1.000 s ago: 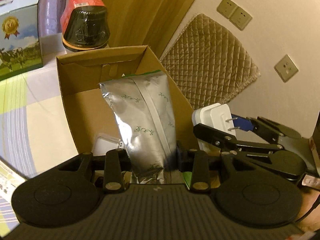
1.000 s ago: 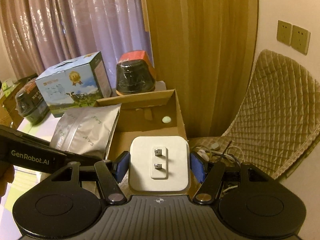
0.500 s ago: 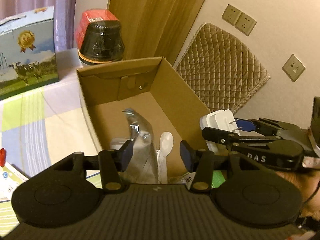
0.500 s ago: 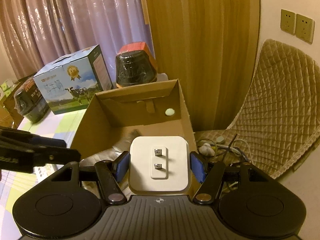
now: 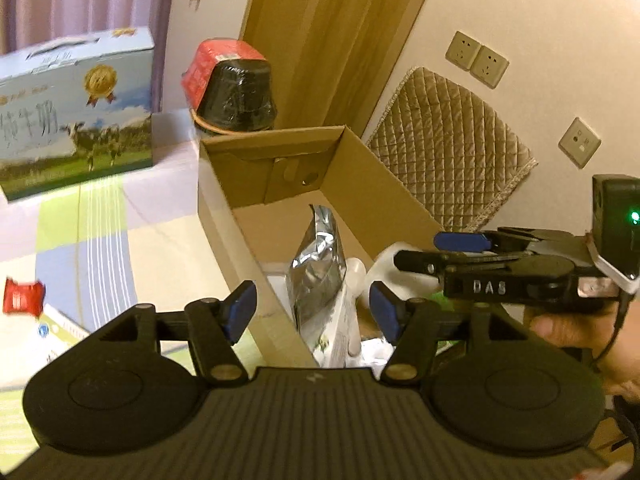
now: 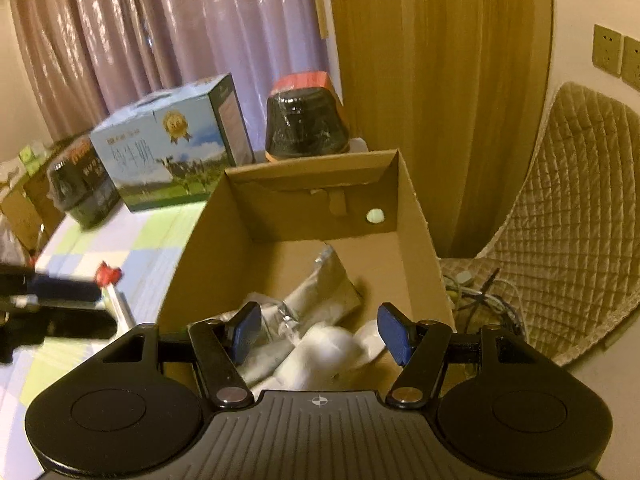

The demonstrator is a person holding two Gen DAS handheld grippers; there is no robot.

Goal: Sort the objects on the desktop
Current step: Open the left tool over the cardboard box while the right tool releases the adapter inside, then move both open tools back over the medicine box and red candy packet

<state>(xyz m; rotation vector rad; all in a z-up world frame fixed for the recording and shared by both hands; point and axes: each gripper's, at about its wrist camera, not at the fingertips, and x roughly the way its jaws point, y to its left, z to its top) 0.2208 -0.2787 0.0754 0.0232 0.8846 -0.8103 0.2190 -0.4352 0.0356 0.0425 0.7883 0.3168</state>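
Observation:
An open cardboard box [image 5: 240, 236] [image 6: 416, 216] stands on the checked tablecloth. A silver foil pouch [image 5: 318, 276] [image 6: 328, 292] lies inside it, with a white plastic spoon [image 5: 354, 276]. The white plug adapter [image 6: 320, 348] [image 5: 384, 268] is blurred in the box, below my right gripper. My left gripper [image 5: 314, 312] is open and empty over the box's left wall. My right gripper [image 6: 320, 332] is open and empty over the box's near end; it also shows in the left wrist view [image 5: 460, 242].
A blue milk carton [image 5: 76, 120] [image 6: 168, 148] and a black bowl with a red lid [image 5: 232, 92] [image 6: 306, 120] stand behind the box. A red-capped item [image 6: 108, 276] [image 5: 22, 298] lies left of it. A quilted cushion [image 6: 580, 240] and cables [image 6: 476, 296] are on the right.
The left gripper let go of the foil pouch, which dropped into the box, then opened wide. The right gripper opened and the white adapter fell into the box.

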